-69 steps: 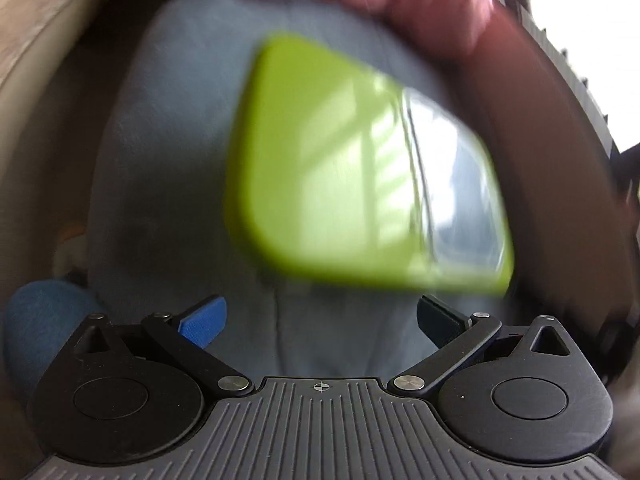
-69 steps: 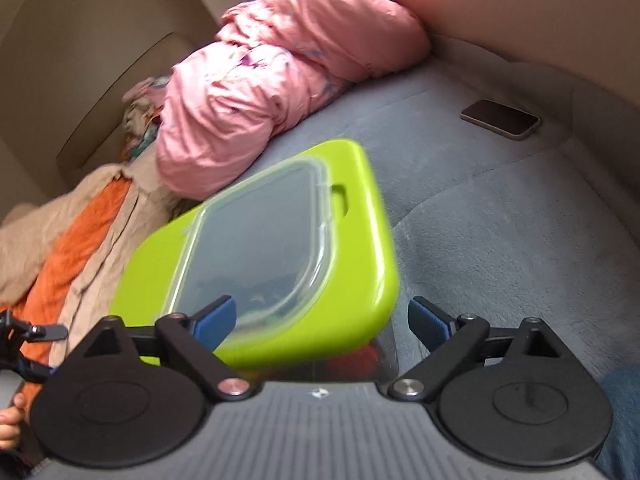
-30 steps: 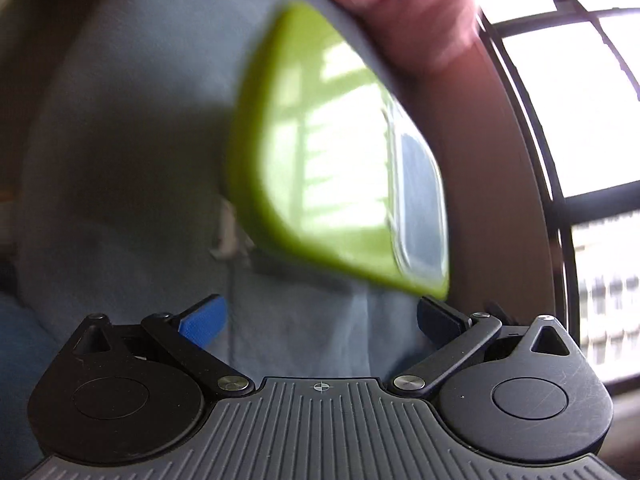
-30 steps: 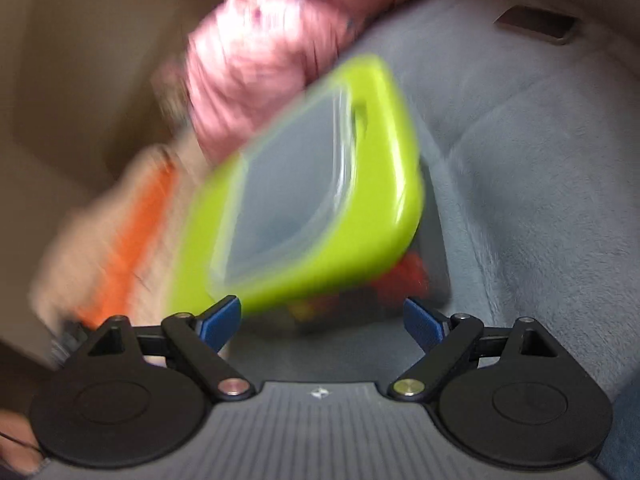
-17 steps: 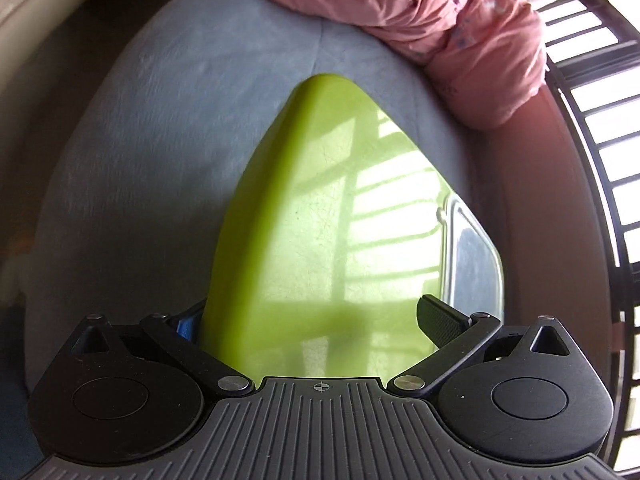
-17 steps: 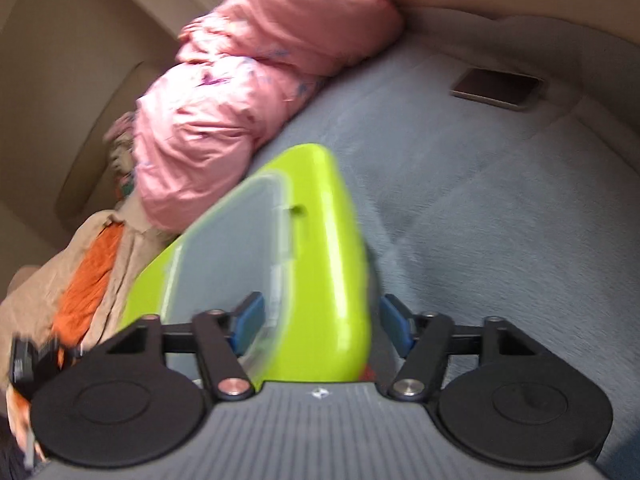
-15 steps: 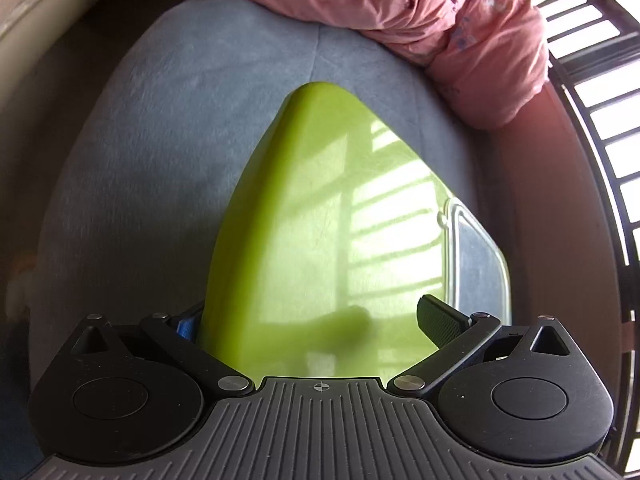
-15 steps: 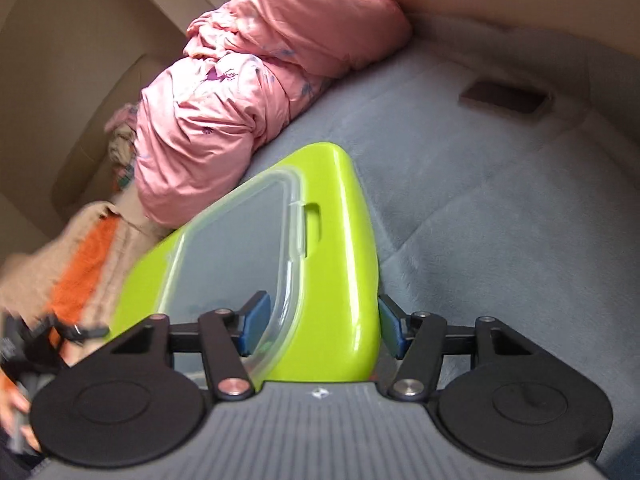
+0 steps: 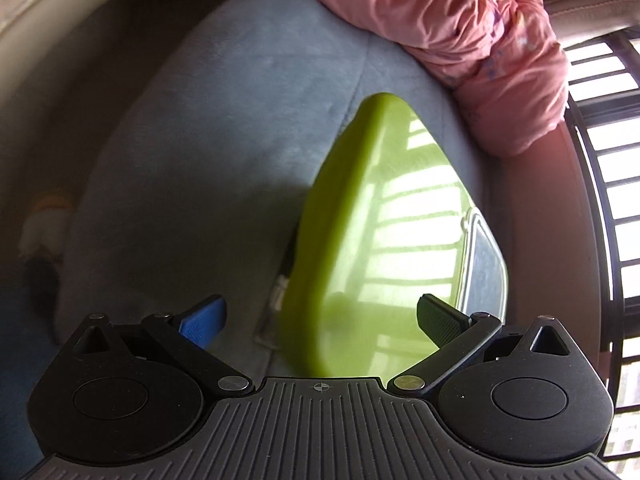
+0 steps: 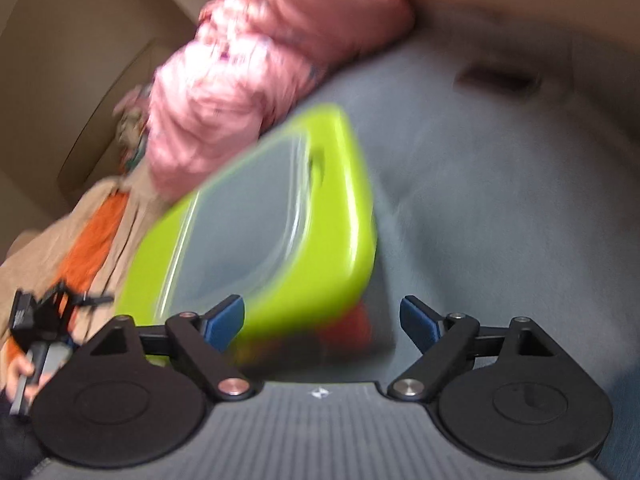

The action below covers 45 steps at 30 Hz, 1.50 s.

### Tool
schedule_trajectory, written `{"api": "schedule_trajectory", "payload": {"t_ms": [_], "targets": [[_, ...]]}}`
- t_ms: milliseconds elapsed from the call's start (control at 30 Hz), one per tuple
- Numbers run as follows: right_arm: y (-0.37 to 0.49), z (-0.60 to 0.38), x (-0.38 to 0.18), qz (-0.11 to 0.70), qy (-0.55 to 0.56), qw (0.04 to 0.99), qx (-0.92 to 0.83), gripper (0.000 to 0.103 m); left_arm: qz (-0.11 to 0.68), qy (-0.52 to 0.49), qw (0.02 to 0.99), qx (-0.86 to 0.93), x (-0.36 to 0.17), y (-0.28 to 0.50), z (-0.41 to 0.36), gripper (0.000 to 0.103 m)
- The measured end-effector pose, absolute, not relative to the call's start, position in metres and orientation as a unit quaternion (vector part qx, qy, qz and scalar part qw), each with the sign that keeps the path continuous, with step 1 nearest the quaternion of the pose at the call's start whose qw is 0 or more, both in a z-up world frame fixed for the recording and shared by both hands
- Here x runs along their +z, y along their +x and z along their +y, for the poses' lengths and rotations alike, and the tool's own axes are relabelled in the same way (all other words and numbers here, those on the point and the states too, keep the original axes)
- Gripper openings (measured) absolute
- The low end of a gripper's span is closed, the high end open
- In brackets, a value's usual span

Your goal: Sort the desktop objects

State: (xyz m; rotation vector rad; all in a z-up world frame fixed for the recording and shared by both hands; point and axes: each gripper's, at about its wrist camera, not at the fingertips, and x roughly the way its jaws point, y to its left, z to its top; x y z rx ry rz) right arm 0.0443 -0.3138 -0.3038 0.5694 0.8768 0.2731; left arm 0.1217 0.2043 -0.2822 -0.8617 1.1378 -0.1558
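Having let go since a moment ago, right gripper (image 10: 322, 320) fingers spread wide behind the green lid (image 10: 280, 216); left gripper (image 9: 320, 320) likewise.

We log: lime lid (image 9: 384, 216) glossy smooth plastic | grey cushion (image 9: 224, 128) matt plush cloth | pink jacket (image 9: 460, 28) crinkled fabric

Grey plush sofa (image 9: 224, 128) — barred window (image 9: 612, 168), bright daylight.

grey sofa (image 10: 500, 208), green box (image 10: 320, 240), pink jacket (image 10: 248, 80)
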Motion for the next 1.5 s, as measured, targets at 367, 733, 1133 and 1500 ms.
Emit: {"api": "schedule_trajectory", "payload": {"t_ms": [367, 733, 1133, 1500], "targets": [[0.102, -0.270, -0.335, 0.485, 0.178, 0.849, 0.109, 0.086, 0.627, -0.222, 0.734, -0.140, -0.293, 0.113, 0.118, 0.103], [0.106, -0.276, -0.335, 0.456, 0.155, 0.872, 0.089, 0.085, 0.639, -0.218, 0.736, -0.058, -0.315, 0.145, 0.112, 0.103], [0.066, -0.303, -0.293, 0.454, 0.311, 0.823, 0.138, 0.100, 0.620, -0.197, 0.753, -0.098, -0.260, 0.093, 0.085, 0.103], [0.013, -0.238, -0.140, 0.474, 0.120, 0.860, 0.149, 0.103, 0.489, -0.088, 0.864, -0.082, -0.083, -0.024, 0.049, 0.103]]}}
